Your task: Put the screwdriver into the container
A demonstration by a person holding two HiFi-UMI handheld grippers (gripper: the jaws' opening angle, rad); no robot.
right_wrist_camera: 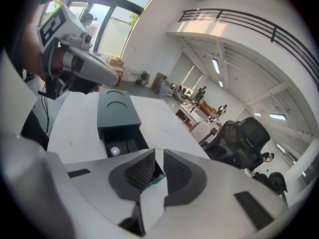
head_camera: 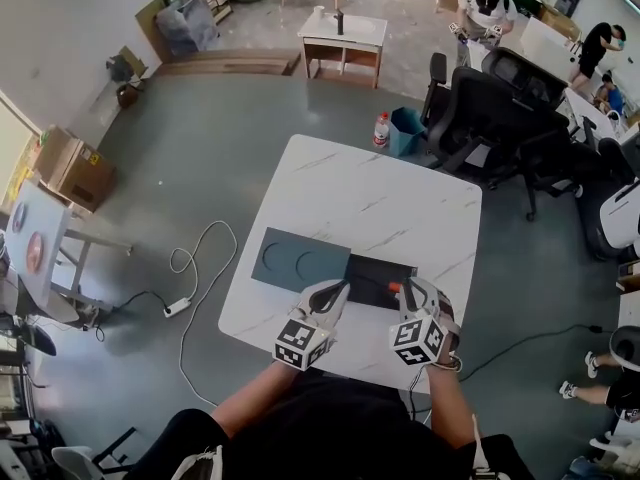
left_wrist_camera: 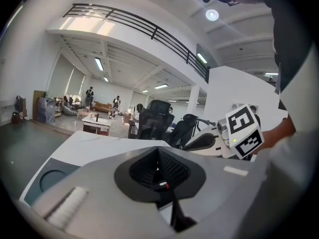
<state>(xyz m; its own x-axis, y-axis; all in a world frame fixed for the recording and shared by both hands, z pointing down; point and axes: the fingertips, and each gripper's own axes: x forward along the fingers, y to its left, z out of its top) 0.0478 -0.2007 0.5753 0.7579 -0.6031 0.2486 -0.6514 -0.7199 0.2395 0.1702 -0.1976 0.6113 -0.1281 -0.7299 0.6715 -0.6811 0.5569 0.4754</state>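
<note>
Pinched the screwdriver (head_camera: 395, 288) low between the pads of the right gripper (right_wrist_camera: 158, 158), where only a small dark, teal-edged piece peeked out. Showed no more of it in the head view than an orange bit at that gripper's tips, over the right end of the open black container (head_camera: 372, 268) on the tabletop (head_camera: 370, 198). Held the left gripper (left_wrist_camera: 158, 153) pressed together, a tiny red speck low between its pads too small to tell, above where the grey lid (head_camera: 290, 258) met the container.
</note>
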